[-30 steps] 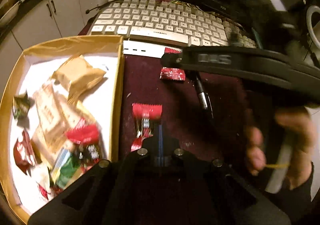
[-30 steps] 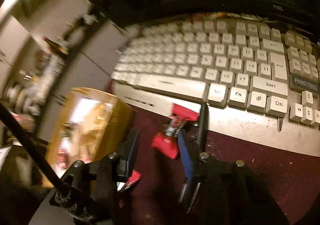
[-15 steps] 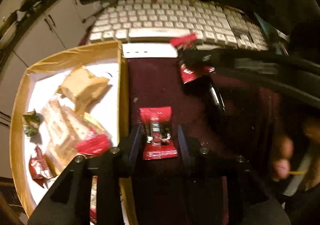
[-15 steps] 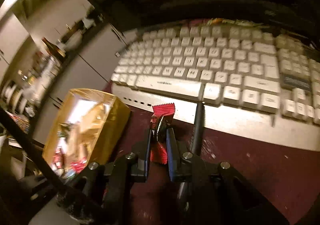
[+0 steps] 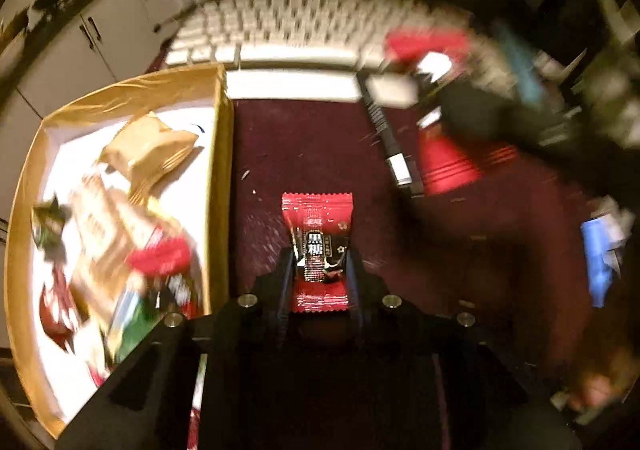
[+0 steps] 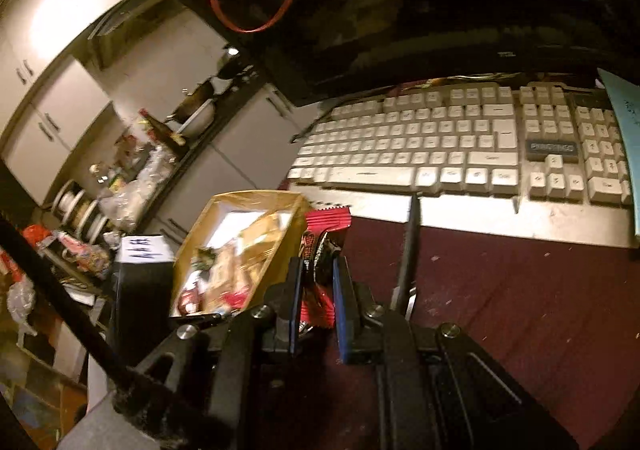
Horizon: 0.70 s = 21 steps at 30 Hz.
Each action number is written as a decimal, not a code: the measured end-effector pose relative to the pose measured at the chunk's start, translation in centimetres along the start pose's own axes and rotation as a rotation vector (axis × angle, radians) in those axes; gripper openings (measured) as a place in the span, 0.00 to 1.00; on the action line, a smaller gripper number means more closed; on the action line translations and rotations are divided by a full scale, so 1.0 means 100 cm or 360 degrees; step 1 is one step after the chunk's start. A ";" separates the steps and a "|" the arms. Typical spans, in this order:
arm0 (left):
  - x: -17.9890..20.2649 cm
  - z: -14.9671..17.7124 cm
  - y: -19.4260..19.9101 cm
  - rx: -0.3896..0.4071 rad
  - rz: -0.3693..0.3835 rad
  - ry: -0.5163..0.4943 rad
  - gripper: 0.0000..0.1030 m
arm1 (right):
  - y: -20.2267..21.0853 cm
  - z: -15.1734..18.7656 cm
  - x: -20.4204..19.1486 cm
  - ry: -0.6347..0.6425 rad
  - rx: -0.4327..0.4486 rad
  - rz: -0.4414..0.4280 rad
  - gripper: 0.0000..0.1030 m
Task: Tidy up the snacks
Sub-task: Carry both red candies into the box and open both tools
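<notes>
My left gripper [image 5: 318,270] is shut on a red and black candy packet [image 5: 318,246], held flat over the dark red mat. My right gripper [image 6: 317,278] is shut on a second red candy packet [image 6: 325,246], lifted on edge above the mat; it shows blurred in the left wrist view [image 5: 444,154]. A gold-rimmed open box [image 5: 218,154] with a white inside stands left of my left gripper and holds several wrapped snacks [image 5: 148,148]. In the right wrist view the box [image 6: 288,250] lies just left of my right gripper.
A white keyboard [image 6: 460,142] lies across the back of the dark red mat [image 6: 520,290]. A black cable [image 6: 408,250] runs from it toward me. A blue object [image 5: 598,258] sits at the right. Kitchen cabinets and cluttered shelves [image 6: 120,178] stand at the left.
My left gripper has closed on the candy packet that lay between its fingers. My right gripper has lifted its packet up and moved it left toward the box.
</notes>
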<state>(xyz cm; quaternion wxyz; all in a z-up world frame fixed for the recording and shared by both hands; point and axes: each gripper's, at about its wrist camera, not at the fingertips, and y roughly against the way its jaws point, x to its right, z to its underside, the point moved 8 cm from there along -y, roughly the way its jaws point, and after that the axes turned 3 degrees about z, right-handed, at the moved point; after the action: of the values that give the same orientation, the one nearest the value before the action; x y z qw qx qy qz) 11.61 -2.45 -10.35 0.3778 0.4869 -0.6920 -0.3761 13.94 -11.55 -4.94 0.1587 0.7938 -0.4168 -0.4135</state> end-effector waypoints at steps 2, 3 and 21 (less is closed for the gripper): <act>-0.011 0.005 0.037 0.0135 0.0066 0.0085 0.26 | 0.001 0.004 -0.013 0.0013 -0.0014 -0.0063 0.12; -0.023 0.008 0.056 0.0209 0.0044 0.0136 0.26 | -0.002 0.008 -0.024 0.0032 -0.0034 -0.0108 0.12; -0.156 0.056 0.086 0.0369 -0.0310 0.0510 0.29 | -0.113 0.045 -0.156 0.0384 -0.0325 -0.0218 0.17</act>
<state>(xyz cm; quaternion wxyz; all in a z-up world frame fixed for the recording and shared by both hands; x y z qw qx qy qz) 7.04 15.42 -7.61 0.3863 0.6452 -0.6113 -0.2466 11.58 8.01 -6.24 0.2587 0.8440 -0.2955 -0.3653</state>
